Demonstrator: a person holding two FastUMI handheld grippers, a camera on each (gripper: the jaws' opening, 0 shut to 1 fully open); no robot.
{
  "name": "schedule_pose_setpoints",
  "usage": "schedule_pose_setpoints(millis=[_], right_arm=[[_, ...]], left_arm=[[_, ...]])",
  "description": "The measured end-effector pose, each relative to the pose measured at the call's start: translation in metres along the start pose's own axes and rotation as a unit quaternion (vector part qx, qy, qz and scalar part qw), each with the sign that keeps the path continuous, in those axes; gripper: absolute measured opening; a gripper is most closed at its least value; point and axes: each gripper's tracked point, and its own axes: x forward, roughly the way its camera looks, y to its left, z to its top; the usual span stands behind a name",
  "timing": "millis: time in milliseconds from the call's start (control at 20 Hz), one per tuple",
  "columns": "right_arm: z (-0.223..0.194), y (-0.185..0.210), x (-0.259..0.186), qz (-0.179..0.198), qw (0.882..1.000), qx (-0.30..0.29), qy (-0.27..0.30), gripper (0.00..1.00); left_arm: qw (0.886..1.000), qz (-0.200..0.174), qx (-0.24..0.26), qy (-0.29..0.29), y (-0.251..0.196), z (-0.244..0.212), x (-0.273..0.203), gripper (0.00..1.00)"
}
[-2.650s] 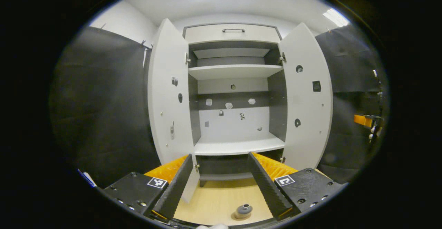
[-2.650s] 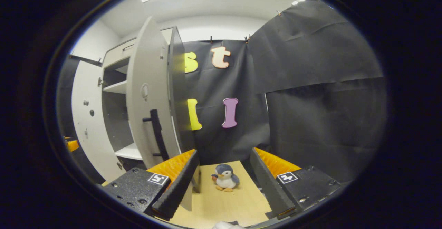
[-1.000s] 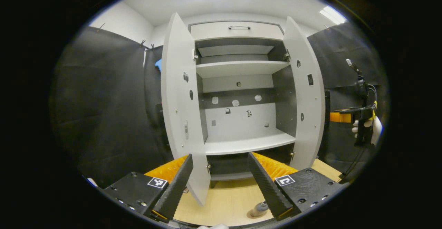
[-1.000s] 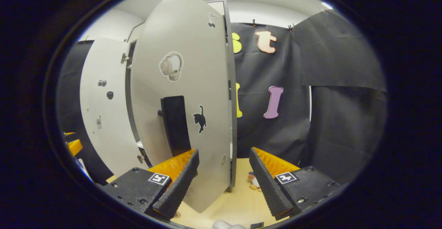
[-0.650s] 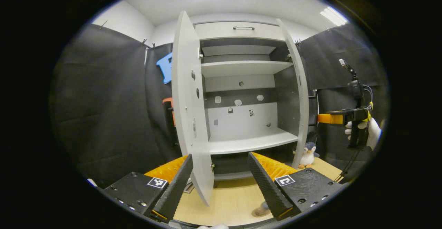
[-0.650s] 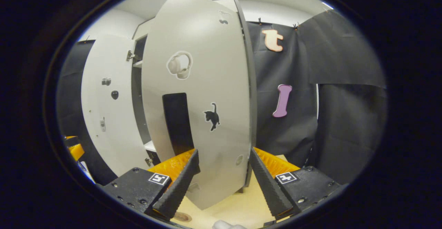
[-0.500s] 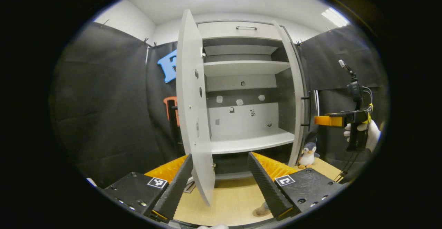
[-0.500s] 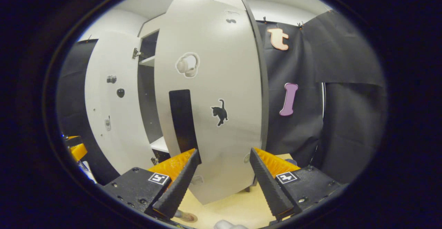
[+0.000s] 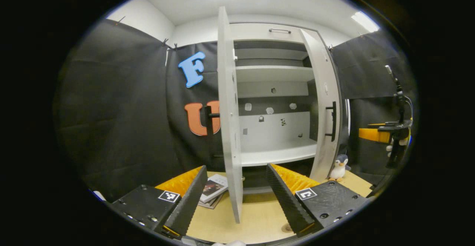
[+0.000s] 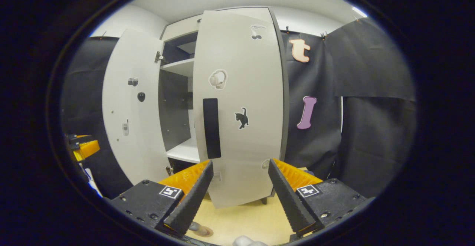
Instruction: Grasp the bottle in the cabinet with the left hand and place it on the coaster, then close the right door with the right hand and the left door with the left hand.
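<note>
the right door point(image 10: 237, 105) stands partly swung in, the left door point(image 9: 227, 112) edge-on and open; both are stiff, light hinged panels (best pushed near the black handle point(image 10: 211, 127)); the left hand-held gripper point(image 9: 235, 197) and right hand-held gripper point(image 10: 240, 194) are both released, grasping nothing.

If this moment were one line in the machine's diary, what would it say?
step: closing doors | right door: partly shut | left door: open | right gripper: open, empty | left gripper: open, empty
</note>
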Motion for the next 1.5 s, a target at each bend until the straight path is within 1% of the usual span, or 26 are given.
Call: schedule_pose_setpoints(millis=[50, 100, 150, 200, 250, 350, 400, 600, 650, 700, 750, 850, 900, 950, 1050, 1150, 1200, 1250, 1300, 1350, 1450, 1500], right_arm=[[-0.001, -0.002, -0.007, -0.008, 1.0, -0.005, -0.006, 0.96], [-0.003, -0.006, -0.014, -0.02, 1.0, -0.009, -0.012, 0.96], [-0.005, -0.009, -0.021, -0.032, 0.999, -0.014, -0.014, 0.98], [-0.009, -0.011, -0.027, -0.042, 0.999, -0.016, -0.014, 0.96], [-0.013, -0.01, -0.031, -0.048, 0.999, -0.015, -0.014, 0.98], [-0.02, -0.012, -0.041, -0.062, 0.998, -0.005, -0.015, 0.96], [-0.025, -0.013, -0.046, -0.067, 0.998, 0.0, -0.013, 0.98], [-0.045, -0.014, -0.062, -0.082, 0.996, 0.018, 0.001, 0.98], [-0.05, -0.012, -0.065, -0.083, 0.996, 0.019, 0.006, 0.96], [-0.057, -0.01, -0.069, -0.084, 0.996, 0.019, 0.012, 0.98], [-0.06, -0.01, -0.072, -0.087, 0.996, 0.019, 0.015, 0.98], [-0.065, -0.008, -0.078, -0.088, 0.996, 0.022, 0.022, 0.96], [-0.067, -0.009, -0.081, -0.091, 0.995, 0.024, 0.025, 0.98], [-0.07, -0.01, -0.084, -0.092, 0.995, 0.026, 0.027, 0.98], [-0.074, -0.01, -0.088, -0.094, 0.995, 0.026, 0.034, 0.98], [-0.078, -0.011, -0.091, -0.094, 0.994, 0.026, 0.041, 0.98], [-0.079, -0.011, -0.092, -0.093, 0.994, 0.026, 0.044, 0.98], [-0.08, -0.012, -0.093, -0.095, 0.994, 0.026, 0.046, 0.98], [-0.081, -0.013, -0.093, -0.094, 0.994, 0.028, 0.048, 0.98], [-0.081, -0.012, -0.093, -0.093, 0.994, 0.029, 0.049, 0.98], [-0.082, -0.014, -0.091, -0.092, 0.994, 0.026, 0.052, 0.98], [-0.082, -0.015, -0.091, -0.091, 0.994, 0.026, 0.052, 0.98]], left_arm=[[1.0, 0.009, 0.005, -0.003, 0.011, 0.002, 0.003, 0.98], [1.0, 0.017, 0.009, -0.006, 0.022, 0.004, 0.006, 0.98], [1.0, 0.025, 0.013, -0.008, 0.031, 0.006, 0.008, 0.98], [0.999, 0.033, 0.017, -0.01, 0.043, 0.008, 0.011, 0.98], [0.999, 0.042, 0.022, -0.012, 0.053, 0.011, 0.016, 0.98], [0.998, 0.056, 0.027, -0.013, 0.072, 0.014, 0.031, 0.97], [0.997, 0.062, 0.031, -0.016, 0.083, 0.018, 0.039, 0.97], [0.996, 0.082, 0.032, -0.023, 0.112, 0.03, 0.072, 0.97], [0.995, 0.088, 0.034, -0.029, 0.12, 0.033, 0.079, 0.98], [0.994, 0.094, 0.037, -0.027, 0.128, 0.031, 0.087, 0.97], [0.994, 0.099, 0.038, -0.023, 0.133, 0.03, 0.093, 0.98], [0.994, 0.101, 0.036, -0.022, 0.141, 0.028, 0.105, 0.96], [0.994, 0.1, 0.035, -0.018, 0.144, 0.025, 0.111, 0.97], [0.995, 0.096, 0.034, -0.016, 0.143, 0.023, 0.116, 0.97], [0.996, 0.085, 0.031, -0.009, 0.136, 0.016, 0.122, 0.98], [0.998, 0.065, 0.025, -0.001, 0.122, 0.009, 0.129, 0.97], [0.998, 0.063, 0.027, 0.004, 0.12, 0.007, 0.129, 0.97], [0.997, 0.063, 0.033, 0.003, 0.121, 0.007, 0.129, 0.94], [0.997, 0.065, 0.036, 0.0, 0.121, 0.009, 0.131, 0.88], [0.997, 0.068, 0.034, 0.002, 0.121, 0.008, 0.131, 0.87], [0.998, 0.062, 0.023, 0.003, 0.118, 0.004, 0.132, 0.94], [0.998, 0.059, 0.018, 0.002, 0.117, 0.004, 0.132, 0.9]])
